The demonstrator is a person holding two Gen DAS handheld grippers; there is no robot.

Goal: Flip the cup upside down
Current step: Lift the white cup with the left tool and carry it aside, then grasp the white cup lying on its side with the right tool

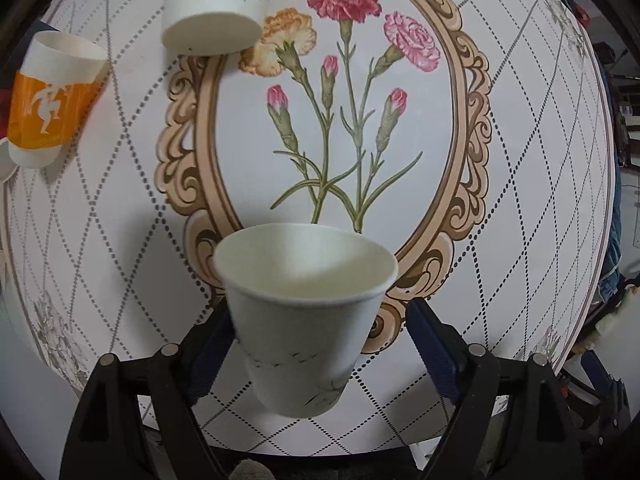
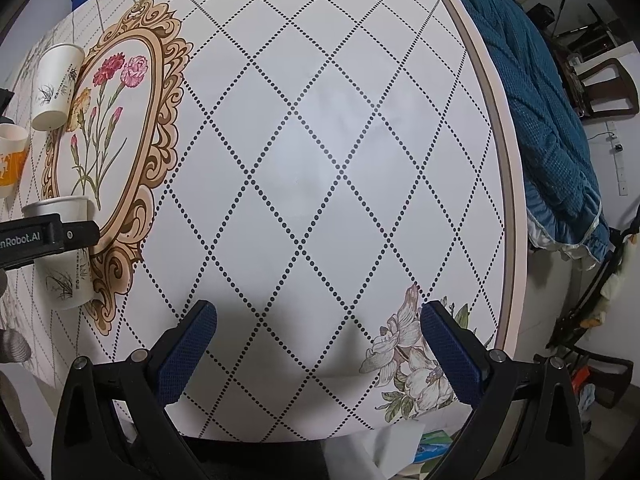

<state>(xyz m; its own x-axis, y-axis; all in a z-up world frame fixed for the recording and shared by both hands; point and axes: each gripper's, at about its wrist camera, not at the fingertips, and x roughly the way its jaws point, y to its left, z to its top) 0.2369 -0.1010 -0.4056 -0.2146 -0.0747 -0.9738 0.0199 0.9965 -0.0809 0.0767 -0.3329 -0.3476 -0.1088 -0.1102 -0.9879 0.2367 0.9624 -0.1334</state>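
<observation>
Only in the left wrist view is the open mouth of the white paper cup with a faint grey plant print [image 1: 306, 316] looked into: its rim is uppermost and its base points down toward the camera. Only in the right wrist view are the blue quilted cloth [image 2: 552, 132] draped beyond the bench edge and a dark wooden chair [image 2: 608, 88] shown.

Three paper cups are counted. Besides the near one, a taller white paper cup with a grass print [image 1: 218, 0] is seen standing upside down by the printed oval flower frame [image 1: 336, 120], and a white paper cup with an orange band [image 1: 52, 100] is seen to the left of it.

The near cup is seen between the blue-padded fingers of the left gripper [image 1: 316, 352], resting against the left pad, while a gap is left to the right pad; the fingers are parted and the cup is not clenched. It cannot be told whether its base touches the round white bench with a dotted diamond pattern [image 2: 320, 140].

The right gripper [image 2: 320, 344] is held above bare bench well apart from the cups, its fingers spread with nothing between them.
</observation>
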